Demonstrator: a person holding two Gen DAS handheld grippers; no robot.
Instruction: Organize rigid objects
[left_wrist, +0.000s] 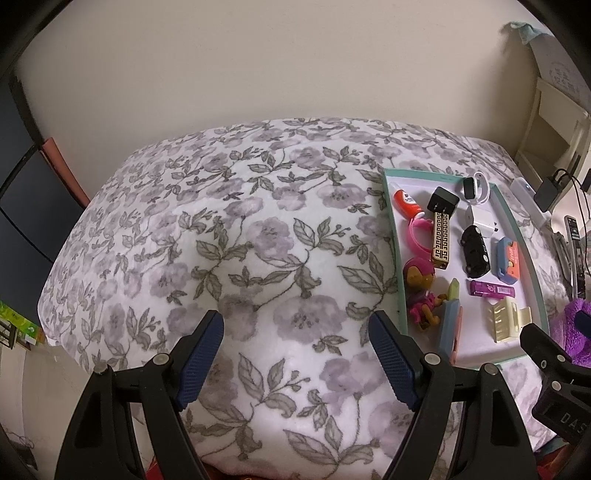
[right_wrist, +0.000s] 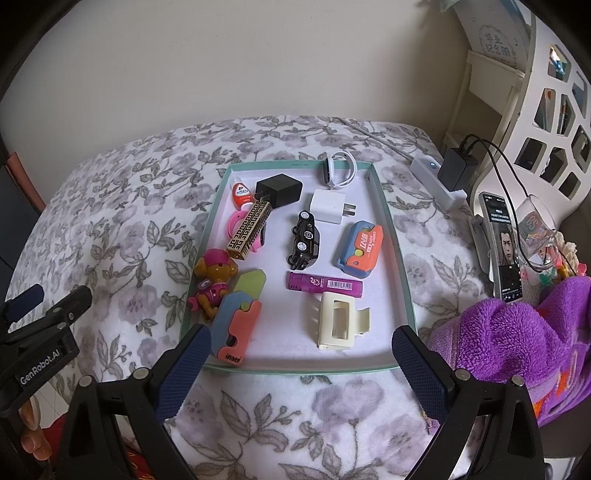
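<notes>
Two hand-held grippers spread wide, empty: left hand-held gripper (left_wrist: 295, 354) over floral blanket (left_wrist: 258, 229); right hand-held gripper (right_wrist: 301, 360) above tray (right_wrist: 397, 258).

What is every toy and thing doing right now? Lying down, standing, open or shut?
Left gripper: open, empty, over the blanket.
Right gripper: open, empty, at the tray's near edge.
Tray: lidless, on the blanket.
Toy car: tipped on its side.
Hair claw: shut, lying flat.
Purple lighter: lying flat.
Puppy figure: lying over the tray's left rim.
White plug: lying flat, prongs right.
Phone: screen lit.
</notes>
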